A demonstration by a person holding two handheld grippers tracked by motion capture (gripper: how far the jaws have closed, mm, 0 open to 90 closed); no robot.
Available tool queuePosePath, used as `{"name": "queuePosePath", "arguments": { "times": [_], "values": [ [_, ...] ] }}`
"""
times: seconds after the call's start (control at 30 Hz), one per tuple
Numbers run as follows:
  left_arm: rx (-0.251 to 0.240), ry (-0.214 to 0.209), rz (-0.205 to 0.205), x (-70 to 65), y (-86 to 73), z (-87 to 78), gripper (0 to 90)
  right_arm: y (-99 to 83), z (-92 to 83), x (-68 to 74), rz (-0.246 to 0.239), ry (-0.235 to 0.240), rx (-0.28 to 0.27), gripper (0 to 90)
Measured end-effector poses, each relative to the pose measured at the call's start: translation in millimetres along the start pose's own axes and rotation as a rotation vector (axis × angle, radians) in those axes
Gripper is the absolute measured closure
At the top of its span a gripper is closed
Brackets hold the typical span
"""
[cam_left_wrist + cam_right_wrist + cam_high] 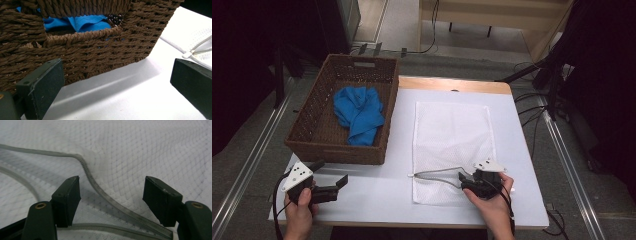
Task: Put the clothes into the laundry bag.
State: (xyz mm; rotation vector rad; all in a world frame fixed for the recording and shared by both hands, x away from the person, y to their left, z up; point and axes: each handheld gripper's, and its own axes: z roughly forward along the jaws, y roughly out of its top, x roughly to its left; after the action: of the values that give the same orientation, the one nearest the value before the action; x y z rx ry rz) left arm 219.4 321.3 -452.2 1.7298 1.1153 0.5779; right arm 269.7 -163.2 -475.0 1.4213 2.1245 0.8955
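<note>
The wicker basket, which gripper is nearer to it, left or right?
Left. The left gripper sits just in front of the wicker basket at its near wall, jaws open. The right gripper is off to the side over the white mesh bag.

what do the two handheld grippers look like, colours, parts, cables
Both are black. The left gripper and right gripper each carry a pale three-cornered plate on top, the left one's with dark holes. Dark cables trail back past the hands. The jaws are flat, blocky black pads; brass-coloured rivets show on the right gripper's arms.

Bright tabletop [387,195], dark surroundings, soft shadows, slightly blurred close-ups.
</note>
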Motion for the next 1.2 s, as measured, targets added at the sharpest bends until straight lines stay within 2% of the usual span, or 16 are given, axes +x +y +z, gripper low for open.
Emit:
{"name": "queuePosePath", "arguments": {
  "times": [0.07,0.1,0.13,0.27,0.3,0.33,0.43,0.47,0.53,0.57,0.67,0.73,0.8,0.9,1.03,1.2],
  "values": [
    [-0.002,0.002,-0.001,-0.6,0.0,0.2,0.0,2.4,4.5,0.3,0.018,-0.032,0.019,36.9],
    [-0.002,0.002,-0.001,-0.6,0.0,0.2,0.0,2.4,4.5,0.3,0.018,-0.032,0.019,36.9],
    [-0.001,0.009,0.002,-2.2,0.6,-0.3,0.0,5.3,5.9,-1.0,0.023,-0.042,0.015,44.5],
    [-0.008,0.023,0.036,-9.0,9.7,-5.8,0.0,13.1,1.3,-9.3,0.034,0.007,-0.037,59.7],
    [-0.008,0.023,0.036,-9.0,9.7,-5.8,0.0,13.1,1.3,-9.3,0.034,0.007,-0.037,59.7],
    [-0.029,0.013,0.035,-12.0,17.7,-12.1,0.0,17.4,-3.8,-15.0,0.047,0.033,-0.08,65.2],
    [-0.048,0.001,0.02,-13.9,24.7,-17.1,0.0,21.5,-7.7,-20.8,0.055,0.068,-0.125,71.4],
    [-0.057,-0.009,0.003,-15.1,30.1,-19.2,0.0,22.6,-8.4,-21.3,0.052,0.067,-0.138,72.7],
    [-0.051,-0.008,-0.001,-15.9,32.4,-19.5,0.0,23.3,-9.0,-21.7,0.043,0.06,-0.151,72.8],
    [-0.047,-0.007,-0.003,-17.2,34.4,-19.7,0.0,23.3,-10.7,-22.1,0.05,0.057,-0.184,69.3],
    [-0.043,-0.016,0.002,-22.3,43.3,-19.6,0.0,23.0,-10.2,-21.7,0.042,0.054,-0.176,64.1],
    [-0.041,-0.012,0.008,-24.4,49.3,-19.7,0.0,20.8,-10.4,-22.1,0.033,0.067,-0.17,66.4],
    [-0.046,-0.015,0.011,-26.3,56.4,-20.8,0.0,18.6,-10.4,-23.3,0.029,0.08,-0.164,72.8],
    [-0.057,-0.014,0.01,-27.9,64.3,-22.5,0.0,15.9,-10.9,-25.7,0.037,0.126,-0.171,79.1],
    [-0.065,0.002,0.022,-26.7,80.7,-20.9,0.0,13.4,-10.9,-23.1,0.029,0.14,-0.175,86.6],
    [-0.04,0.022,0.017,-20.2,92.7,-12.1,0.0,10.5,-9.7,-19.5,0.033,0.123,-0.182,86.4]
  ]
}}
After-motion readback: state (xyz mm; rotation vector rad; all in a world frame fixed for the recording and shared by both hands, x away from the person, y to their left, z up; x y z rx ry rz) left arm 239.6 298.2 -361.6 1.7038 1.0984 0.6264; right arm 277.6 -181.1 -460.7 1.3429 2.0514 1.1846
